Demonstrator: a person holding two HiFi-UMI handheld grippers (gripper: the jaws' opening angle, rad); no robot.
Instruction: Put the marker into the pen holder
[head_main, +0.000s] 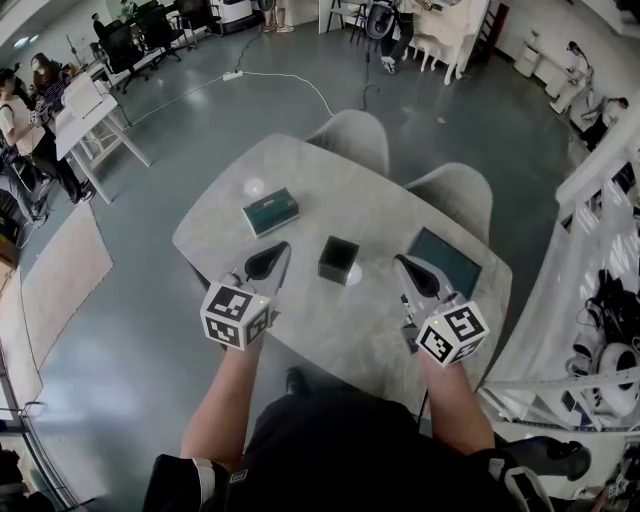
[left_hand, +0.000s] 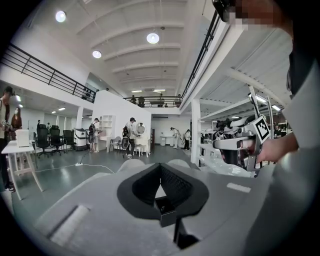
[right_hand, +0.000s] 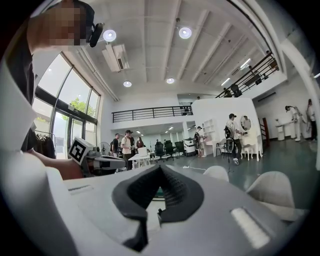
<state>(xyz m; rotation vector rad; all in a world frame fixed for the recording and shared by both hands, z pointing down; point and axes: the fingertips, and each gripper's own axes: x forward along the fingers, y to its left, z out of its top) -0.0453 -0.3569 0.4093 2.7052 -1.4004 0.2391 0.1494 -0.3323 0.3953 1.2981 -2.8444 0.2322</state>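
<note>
The black cube pen holder (head_main: 338, 259) stands in the middle of the pale table (head_main: 300, 330). No marker shows in any view. My left gripper (head_main: 282, 247) hovers just left of the holder with its jaws together and nothing in them. My right gripper (head_main: 401, 262) hovers to the holder's right, also shut and empty. In the left gripper view the shut left gripper (left_hand: 160, 165) frames the pen holder (left_hand: 163, 205) through the gap below its tips, and the right gripper (left_hand: 239, 144) shows at the right. In the right gripper view the right gripper (right_hand: 159, 168) is shut and the left gripper (right_hand: 97, 161) shows at the left.
A dark green box (head_main: 270, 212) lies on the table's far left part. A teal flat book (head_main: 446, 260) lies at the right beside my right gripper. Two white chairs (head_main: 355, 137) stand at the far edge. A white railing (head_main: 600, 250) runs along the right.
</note>
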